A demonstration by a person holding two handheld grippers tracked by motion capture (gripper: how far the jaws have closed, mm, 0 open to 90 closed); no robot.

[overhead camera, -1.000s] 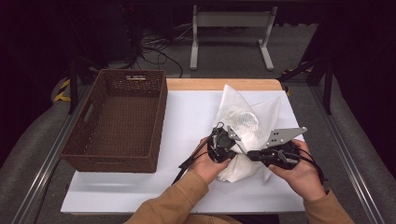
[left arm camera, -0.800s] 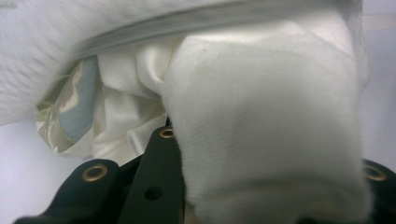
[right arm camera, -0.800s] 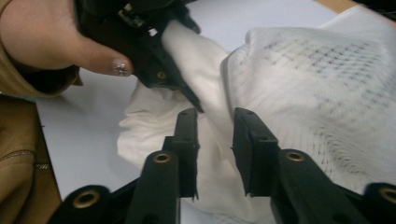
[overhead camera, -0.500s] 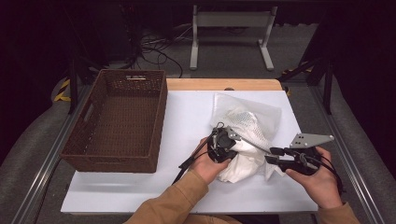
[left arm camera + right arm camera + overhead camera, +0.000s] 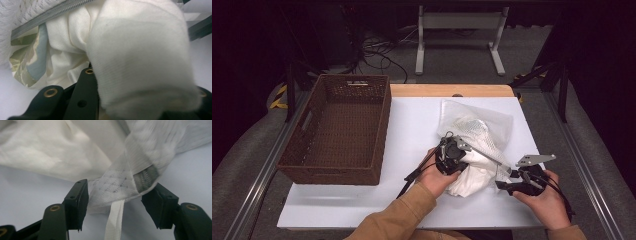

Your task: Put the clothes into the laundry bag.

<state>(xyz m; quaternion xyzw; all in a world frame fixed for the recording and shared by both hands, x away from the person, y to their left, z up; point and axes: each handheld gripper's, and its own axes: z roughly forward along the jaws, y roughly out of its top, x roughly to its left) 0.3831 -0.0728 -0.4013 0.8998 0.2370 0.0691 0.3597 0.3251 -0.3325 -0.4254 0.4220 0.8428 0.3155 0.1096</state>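
A white mesh laundry bag with a grey zipper lies on the right half of the white bench, stuffed with a cream-white garment that bulges out of its open near end. In the left gripper view a fold of that garment is pinched between the black jaws, so the left gripper is clamped on the cloth at the bag's mouth. The right gripper sits low on the bench at the bag's near right corner. Its jaws have just been opening and now stand apart. The bag's mesh corner, with the zipper end and a white ribbon tab, lies between them without being squeezed. To the left, well apart from the bag, a brown wicker basket stands on the bench.
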